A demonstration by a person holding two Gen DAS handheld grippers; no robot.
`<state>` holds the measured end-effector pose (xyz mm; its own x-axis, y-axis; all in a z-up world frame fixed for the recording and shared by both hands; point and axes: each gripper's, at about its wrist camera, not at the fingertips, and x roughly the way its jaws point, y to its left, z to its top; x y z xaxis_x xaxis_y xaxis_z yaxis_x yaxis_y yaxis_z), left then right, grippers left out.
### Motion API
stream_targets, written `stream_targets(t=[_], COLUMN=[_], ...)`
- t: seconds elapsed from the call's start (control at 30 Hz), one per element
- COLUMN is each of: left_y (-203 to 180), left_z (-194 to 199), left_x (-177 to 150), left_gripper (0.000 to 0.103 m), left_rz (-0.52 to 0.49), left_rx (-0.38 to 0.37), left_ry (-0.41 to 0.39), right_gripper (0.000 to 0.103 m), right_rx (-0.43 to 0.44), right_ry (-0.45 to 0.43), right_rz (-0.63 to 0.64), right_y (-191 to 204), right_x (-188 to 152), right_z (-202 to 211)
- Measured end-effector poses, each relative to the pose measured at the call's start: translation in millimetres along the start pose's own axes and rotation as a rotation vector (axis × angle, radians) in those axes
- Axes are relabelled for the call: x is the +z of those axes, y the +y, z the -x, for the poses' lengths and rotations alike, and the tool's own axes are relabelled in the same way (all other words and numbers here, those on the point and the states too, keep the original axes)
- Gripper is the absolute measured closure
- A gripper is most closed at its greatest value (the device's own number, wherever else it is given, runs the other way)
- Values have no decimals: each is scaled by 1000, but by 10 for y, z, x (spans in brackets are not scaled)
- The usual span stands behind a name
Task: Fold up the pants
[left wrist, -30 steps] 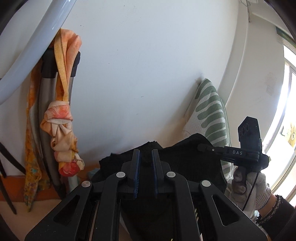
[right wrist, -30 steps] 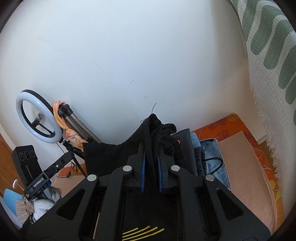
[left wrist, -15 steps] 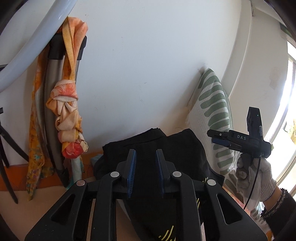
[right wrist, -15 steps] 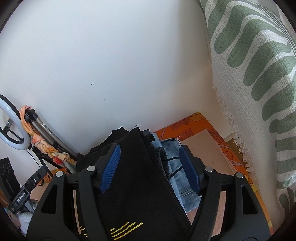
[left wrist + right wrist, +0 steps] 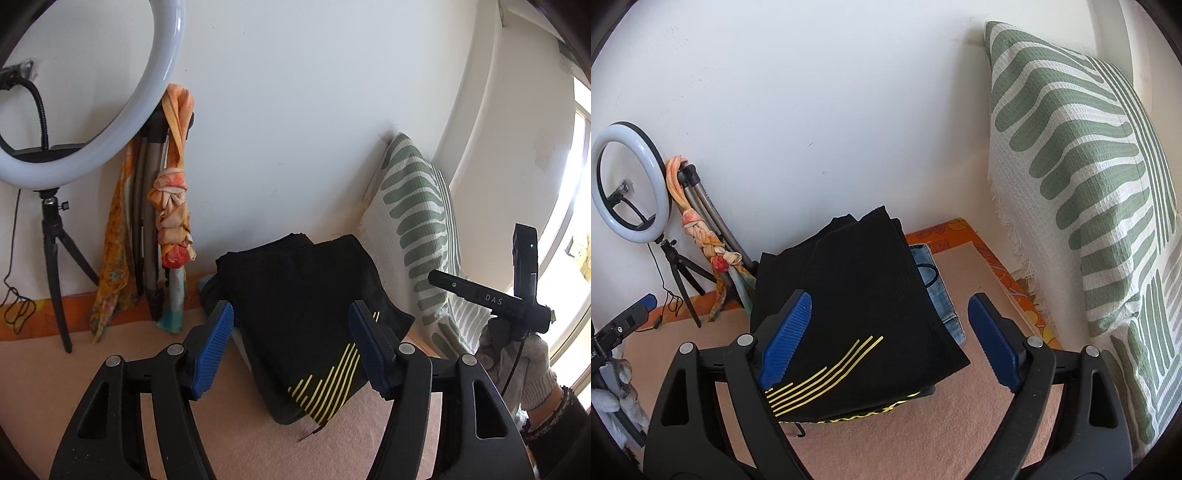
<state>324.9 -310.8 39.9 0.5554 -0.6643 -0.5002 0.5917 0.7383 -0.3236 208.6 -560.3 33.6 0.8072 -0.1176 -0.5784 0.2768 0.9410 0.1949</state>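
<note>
The folded black pants point(image 5: 295, 280) with yellow stripes lie on a stack of clothes by the wall; they also show in the right wrist view point(image 5: 857, 295). My left gripper point(image 5: 289, 312) is drawn back from them, its jaws opening, and its blue pads press on nothing. My right gripper point(image 5: 890, 301) is also drawn back with jaws opening wide, and the pants lie loose beyond its fingertips. Blue jeans point(image 5: 934, 291) stick out under the pants. A gloved hand point(image 5: 517, 354) holds the right gripper at the right of the left wrist view.
A green-striped cushion point(image 5: 1089, 184) leans on the wall to the right. At the left stand a ring light point(image 5: 110, 122) on a small tripod and a folded tripod with an orange scarf point(image 5: 173, 221). A pink mat point(image 5: 923, 435) with an orange border covers the floor.
Both grippers were shut on the black pants; now both have opened and pulled back. The pants have dropped flat onto the stack.
</note>
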Motion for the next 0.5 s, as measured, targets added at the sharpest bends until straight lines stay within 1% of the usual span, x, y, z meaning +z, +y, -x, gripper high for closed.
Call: stream_targets(t=[0.1, 0.17, 0.23, 0.3, 0.37, 0.47, 0.5], left_y=[-69, -121, -147, -178, -222, -279, -290], left_z=[230, 365, 524, 671, 827, 1037, 1099], left_x=[-91, -153, -225, -302, -396, -549, -598], left_gripper=[29, 28, 28, 25, 24, 23, 23], left_rz=[-4, -6, -16, -34, -60, -100, -107], left_rx=[53, 72, 83, 96, 128, 199, 208], left_ry=[9, 7, 0, 0, -13, -30, -32], right_gripper=[5, 0, 0, 0, 0, 0, 0], right_rx=[-40, -62, -83, -113, -132, -137, -141], right_ry=[-27, -51, -76, -92, -100, -118, -126], right_rz=[4, 6, 18, 34, 43, 37, 37], right_y=[99, 167, 239, 322, 402, 497, 529], right_x=[-112, -199, -289, -393, -498, -664, -720], right_z=[270, 467, 639, 801, 943, 1145, 1209])
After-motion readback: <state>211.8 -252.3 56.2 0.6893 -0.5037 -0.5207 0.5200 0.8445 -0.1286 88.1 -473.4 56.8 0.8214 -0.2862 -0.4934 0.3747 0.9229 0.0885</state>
